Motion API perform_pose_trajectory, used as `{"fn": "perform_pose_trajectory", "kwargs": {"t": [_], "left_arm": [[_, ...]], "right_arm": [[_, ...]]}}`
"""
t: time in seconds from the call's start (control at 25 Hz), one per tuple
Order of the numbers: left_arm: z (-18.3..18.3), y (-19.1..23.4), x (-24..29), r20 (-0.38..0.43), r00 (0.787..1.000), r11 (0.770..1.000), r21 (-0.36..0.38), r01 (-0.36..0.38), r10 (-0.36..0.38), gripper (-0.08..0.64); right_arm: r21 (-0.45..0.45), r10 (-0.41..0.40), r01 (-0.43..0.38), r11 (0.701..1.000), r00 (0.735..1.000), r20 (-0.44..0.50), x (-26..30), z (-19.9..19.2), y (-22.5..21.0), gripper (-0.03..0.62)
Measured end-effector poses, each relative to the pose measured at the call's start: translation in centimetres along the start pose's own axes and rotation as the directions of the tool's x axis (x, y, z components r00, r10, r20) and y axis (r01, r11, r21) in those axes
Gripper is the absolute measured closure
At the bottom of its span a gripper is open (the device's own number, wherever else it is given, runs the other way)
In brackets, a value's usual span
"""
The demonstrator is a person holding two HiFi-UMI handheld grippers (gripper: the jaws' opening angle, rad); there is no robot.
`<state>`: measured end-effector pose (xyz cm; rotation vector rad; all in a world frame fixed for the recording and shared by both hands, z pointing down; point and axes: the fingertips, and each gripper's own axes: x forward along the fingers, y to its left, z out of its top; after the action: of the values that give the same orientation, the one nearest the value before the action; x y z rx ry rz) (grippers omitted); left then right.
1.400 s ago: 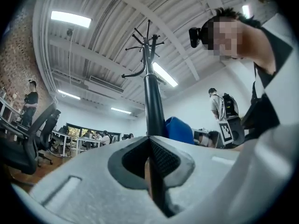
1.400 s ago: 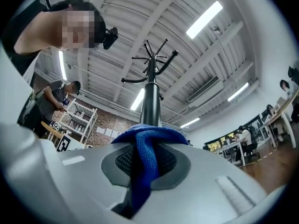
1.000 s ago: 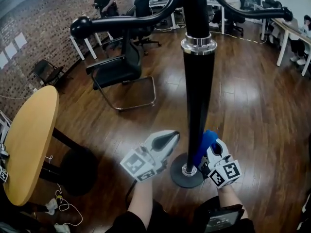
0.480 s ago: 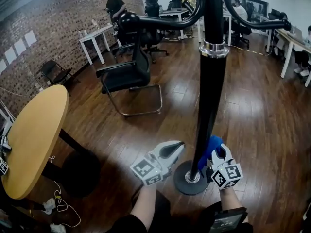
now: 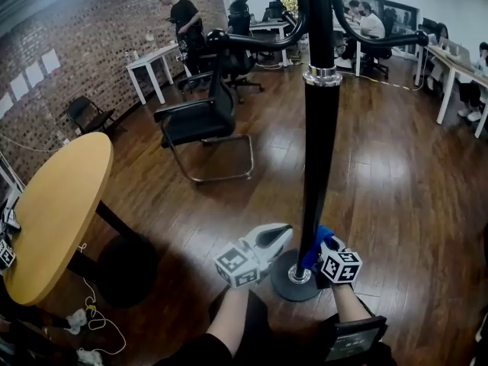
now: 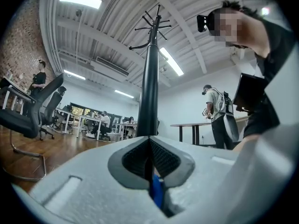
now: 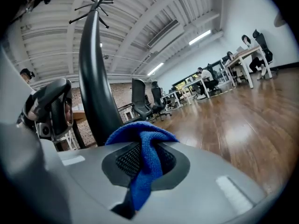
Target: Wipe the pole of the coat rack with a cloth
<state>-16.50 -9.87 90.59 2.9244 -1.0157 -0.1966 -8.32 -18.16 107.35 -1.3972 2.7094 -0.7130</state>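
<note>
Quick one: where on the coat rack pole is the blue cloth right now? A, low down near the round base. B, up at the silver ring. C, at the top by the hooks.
A: the blue cloth, pinched in the right tongs, is at the pole just above the round base, far below the silver ring.

The coat rack's pole (image 5: 319, 166) is glossy black with a silver collar (image 5: 323, 75), and the cloth (image 7: 142, 164) is bright blue. The left gripper (image 5: 276, 235) and right gripper (image 5: 323, 248) are pale grey with black mesh-patterned pads (image 7: 125, 160), and their marker cubes (image 5: 236, 266) carry black-and-white squares. The floor (image 5: 396, 174) is dark brown planking, the round table (image 5: 53, 212) tan, the wall (image 5: 69, 44) reddish brick and the chair (image 5: 198, 117) black.
</note>
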Motion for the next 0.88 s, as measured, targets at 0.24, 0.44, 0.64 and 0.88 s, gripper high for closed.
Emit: {"fn": "perform_pose_trajectory", "kwargs": {"t": [0.24, 0.44, 0.64, 0.88], "left_arm": [[2.5, 0.2, -0.5, 0.035, 0.999, 0.999, 0.038, -0.014, 0.013, 0.560], [3.5, 0.2, -0.5, 0.041, 0.999, 0.999, 0.042, -0.016, 0.014, 0.560], [7.0, -0.4, -0.8, 0.070, 0.997, 0.997, 0.081, -0.019, 0.013, 0.560], [8.0, 0.3, -2.1, 0.088, 0.995, 0.993, 0.107, -0.045, 0.036, 0.560]], "right_arm": [[-0.035, 0.117, -0.112, 0.993, 0.964, 0.239, -2.3, 12.1, 5.2, 0.572], [-0.277, 0.331, -0.201, 0.939, 0.740, 0.585, -10.2, 31.2, 16.4, 0.572], [-0.599, 0.479, -0.004, 0.800, 0.606, 0.635, -15.3, 40.3, 26.7, 0.575], [-0.826, 0.260, 0.359, 0.434, 0.829, 0.496, -11.4, 37.0, 29.4, 0.574]]}}
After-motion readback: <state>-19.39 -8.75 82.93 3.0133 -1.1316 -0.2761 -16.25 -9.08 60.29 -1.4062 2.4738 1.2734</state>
